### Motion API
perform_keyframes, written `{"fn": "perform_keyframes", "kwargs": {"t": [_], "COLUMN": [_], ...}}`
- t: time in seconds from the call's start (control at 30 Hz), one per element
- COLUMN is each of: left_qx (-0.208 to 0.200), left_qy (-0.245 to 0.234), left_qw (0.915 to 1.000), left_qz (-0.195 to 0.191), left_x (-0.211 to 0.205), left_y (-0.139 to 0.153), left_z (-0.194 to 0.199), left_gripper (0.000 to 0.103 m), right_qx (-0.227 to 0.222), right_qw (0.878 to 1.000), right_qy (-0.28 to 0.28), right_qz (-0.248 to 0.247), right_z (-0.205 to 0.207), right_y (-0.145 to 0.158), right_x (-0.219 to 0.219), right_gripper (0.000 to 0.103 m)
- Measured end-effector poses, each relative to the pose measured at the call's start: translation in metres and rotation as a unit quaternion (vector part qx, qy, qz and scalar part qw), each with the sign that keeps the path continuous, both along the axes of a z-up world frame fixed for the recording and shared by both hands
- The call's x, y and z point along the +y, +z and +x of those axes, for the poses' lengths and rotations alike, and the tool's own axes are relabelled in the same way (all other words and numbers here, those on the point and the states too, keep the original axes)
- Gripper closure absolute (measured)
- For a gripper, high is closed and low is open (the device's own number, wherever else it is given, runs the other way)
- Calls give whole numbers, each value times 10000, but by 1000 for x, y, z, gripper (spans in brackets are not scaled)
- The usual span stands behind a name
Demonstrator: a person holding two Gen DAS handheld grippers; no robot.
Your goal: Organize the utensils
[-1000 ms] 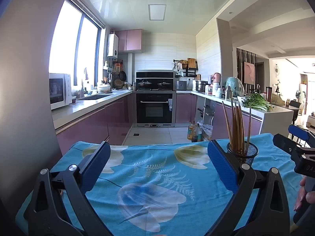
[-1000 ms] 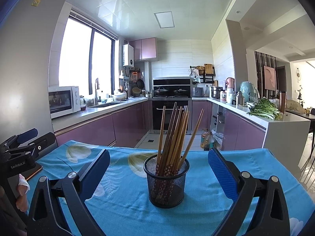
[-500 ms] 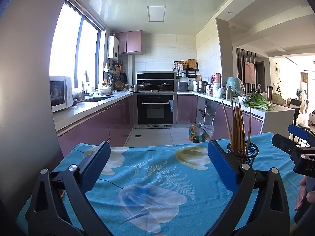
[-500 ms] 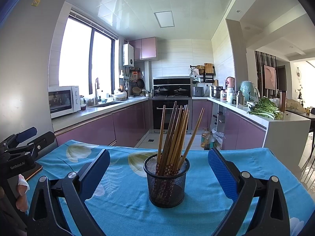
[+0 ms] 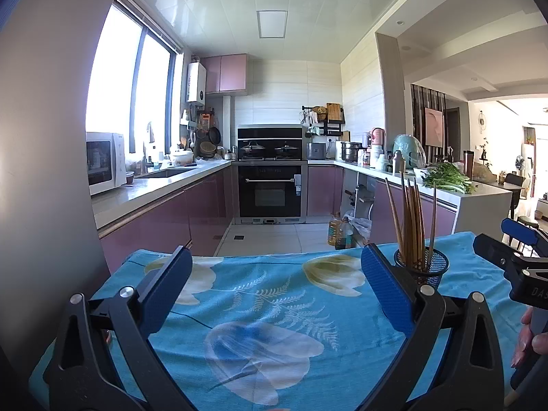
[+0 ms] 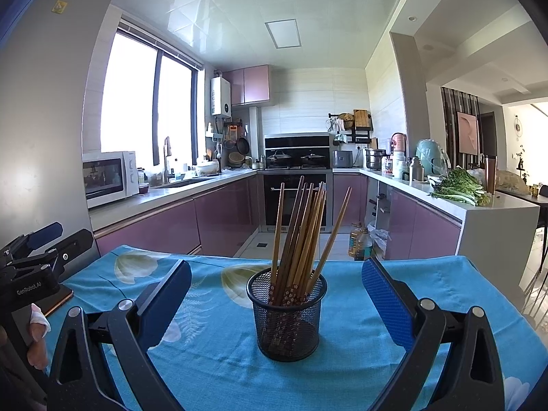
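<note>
With both grippers wide open and empty, I've got the right gripper [image 6: 275, 303] lined up on the mesh holder [image 6: 287, 315] of chopsticks [image 6: 301, 229], upright on the blue tablecloth [image 6: 428, 294]. Left gripper [image 5: 274, 291] hovers over bare cloth. Risk: holder's light, so an off-centre pinch tips it and spills the sticks.

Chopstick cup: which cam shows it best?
Right wrist. The mesh cup stands centred and whole between the open tongs, chopsticks fanned out. In the left wrist view the cup sits far right, partly hidden behind a tong finger.
</note>
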State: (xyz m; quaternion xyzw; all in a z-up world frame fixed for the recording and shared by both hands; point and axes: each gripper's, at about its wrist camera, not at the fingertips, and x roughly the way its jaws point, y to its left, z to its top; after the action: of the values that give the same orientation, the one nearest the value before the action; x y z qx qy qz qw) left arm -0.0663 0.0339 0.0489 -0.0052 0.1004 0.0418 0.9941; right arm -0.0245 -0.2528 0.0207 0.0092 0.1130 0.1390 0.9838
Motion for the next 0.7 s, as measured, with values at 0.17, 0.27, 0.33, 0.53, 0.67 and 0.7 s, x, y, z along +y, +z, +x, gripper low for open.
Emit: {"fn": "perform_keyframes", "kwargs": {"t": [0.17, 0.27, 0.33, 0.53, 0.67, 0.7], "left_qx": [27, 24, 25, 23, 23, 25], "left_qy": [2, 0, 2, 5, -2, -5], "left_qw": [10000, 10000, 10000, 10000, 10000, 10000], "left_qz": [-54, -46, -45, -45, -45, -44], "left_x": [3, 3, 3, 3, 3, 4], "left_y": [1, 1, 1, 1, 1, 1], "left_z": [2, 2, 2, 2, 1, 2], "left_gripper": [6, 6, 6, 6, 6, 6], "right_qx": [2, -5, -7, -7, -6, -8], "right_qw": [10000, 10000, 10000, 10000, 10000, 10000], "right_qy": [-13, -20, -22, -24, -24, -24], "right_qz": [10, 13, 15, 17, 33, 38], "right_z": [0, 0, 0, 0, 1, 1], "right_y": [1, 1, 1, 1, 1, 1], "right_x": [0, 1, 1, 1, 1, 2], "right_gripper": [7, 7, 7, 7, 7, 7]}}
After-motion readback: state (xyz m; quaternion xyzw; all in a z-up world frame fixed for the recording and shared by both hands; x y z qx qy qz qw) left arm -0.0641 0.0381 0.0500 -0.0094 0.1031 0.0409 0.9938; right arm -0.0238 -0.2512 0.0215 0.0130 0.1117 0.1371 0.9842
